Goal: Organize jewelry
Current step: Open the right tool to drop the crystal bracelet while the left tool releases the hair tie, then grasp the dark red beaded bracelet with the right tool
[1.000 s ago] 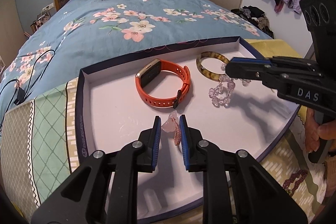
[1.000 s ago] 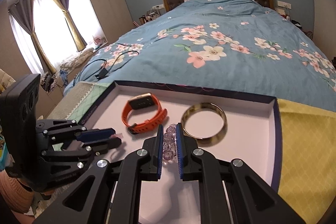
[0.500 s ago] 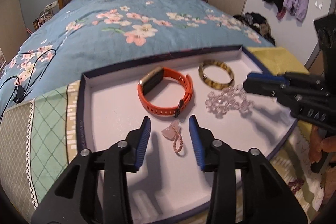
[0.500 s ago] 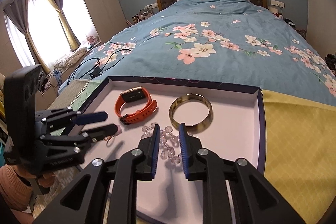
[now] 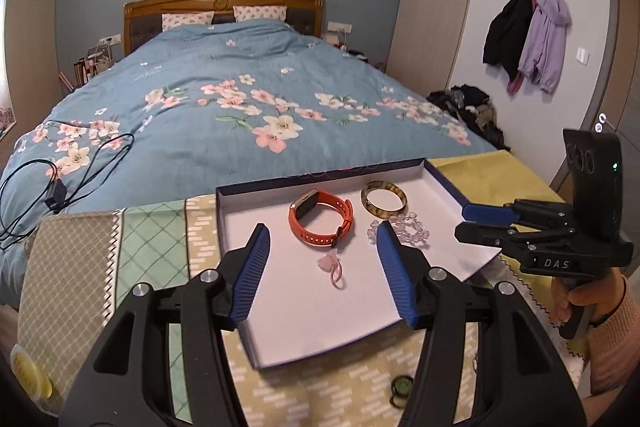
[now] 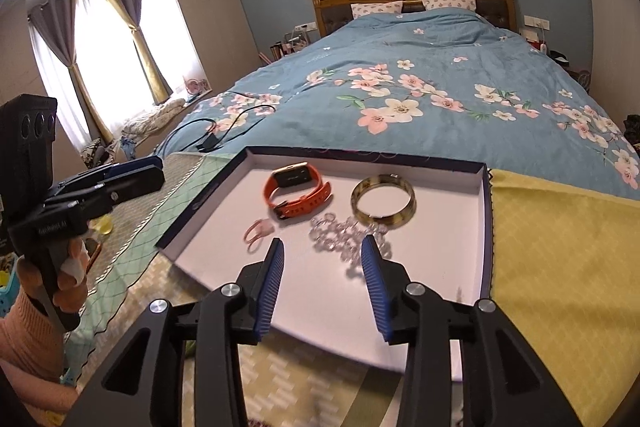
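White card lines the shallow tray (image 5: 248, 267), and I have four pieces lying on its floor, each with its own patch of space so none tangles with another. My left gripper (image 5: 324, 267) hangs above the near edge with its blue pads spread wide and nothing between them; the pink hair tie (image 5: 335, 267) sits on the tray floor right in that gap, free of both pads. My right gripper (image 6: 322, 281) is likewise spread and empty, poised over the near part of the tray just short of the clear bead bracelet (image 6: 346, 235).

I judge both claws are pulled clear on purpose: with the fingers wide and lifted, neither can drag a piece as I move off.

Furthest in, the orange watch (image 5: 321, 221) rests on its side, strap buckled into a loop, its dark face toward the bed (image 5: 240, 99). Just beside it, on my right, the mottled amber bangle (image 5: 384, 204) lies flat. The bead bracelet slumps in a loose, glassy heap, touching or nearly touching the bangle's near rim; I cannot tell which. The hair tie is a thin pink loop with a pale flower-like knot.

On the patterned cloth (image 5: 132, 259) outside the tray, near my left claw, a small green round thing (image 5: 401, 387) shows, too blurred to name.
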The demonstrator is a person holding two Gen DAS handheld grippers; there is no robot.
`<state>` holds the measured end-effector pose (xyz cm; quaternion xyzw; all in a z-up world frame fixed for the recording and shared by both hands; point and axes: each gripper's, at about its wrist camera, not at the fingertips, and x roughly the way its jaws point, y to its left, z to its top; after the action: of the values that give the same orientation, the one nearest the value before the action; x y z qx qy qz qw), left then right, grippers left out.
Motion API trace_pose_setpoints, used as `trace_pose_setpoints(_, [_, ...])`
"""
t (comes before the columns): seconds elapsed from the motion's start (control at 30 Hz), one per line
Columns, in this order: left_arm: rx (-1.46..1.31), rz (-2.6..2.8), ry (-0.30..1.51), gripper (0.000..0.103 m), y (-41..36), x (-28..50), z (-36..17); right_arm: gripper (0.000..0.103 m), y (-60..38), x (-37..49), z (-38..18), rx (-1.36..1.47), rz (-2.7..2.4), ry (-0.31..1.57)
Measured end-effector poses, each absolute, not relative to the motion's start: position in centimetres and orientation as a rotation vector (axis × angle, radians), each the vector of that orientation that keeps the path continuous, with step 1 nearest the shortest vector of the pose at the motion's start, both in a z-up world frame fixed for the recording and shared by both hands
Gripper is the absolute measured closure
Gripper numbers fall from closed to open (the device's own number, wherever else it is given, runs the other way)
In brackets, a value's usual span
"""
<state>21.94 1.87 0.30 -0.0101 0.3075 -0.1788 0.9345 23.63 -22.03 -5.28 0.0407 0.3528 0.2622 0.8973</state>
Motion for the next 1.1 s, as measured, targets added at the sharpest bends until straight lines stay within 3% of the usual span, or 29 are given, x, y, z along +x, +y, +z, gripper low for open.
trace_pose_setpoints(0.7, [0.035, -0.433, 0.717, 0.048, 0.8, 13.0, -4.6, 0.064, -23.3, 15.2, -8.8, -0.011, 0.571, 0.838])
trace_pose_setpoints(1.07, [0.046, -0.455, 0.776, 0.046, 0.1, 12.8, -6.8, 0.077, -23.0, 12.4, -10.5, -0.084, 0.561, 0.890])
trace_pose_setpoints(1.1, [0.046, -0.458, 0.780, 0.046, 0.0, 12.7, -7.0, 0.082, -23.0, 12.4, -10.4, -0.087, 0.559, 0.889])
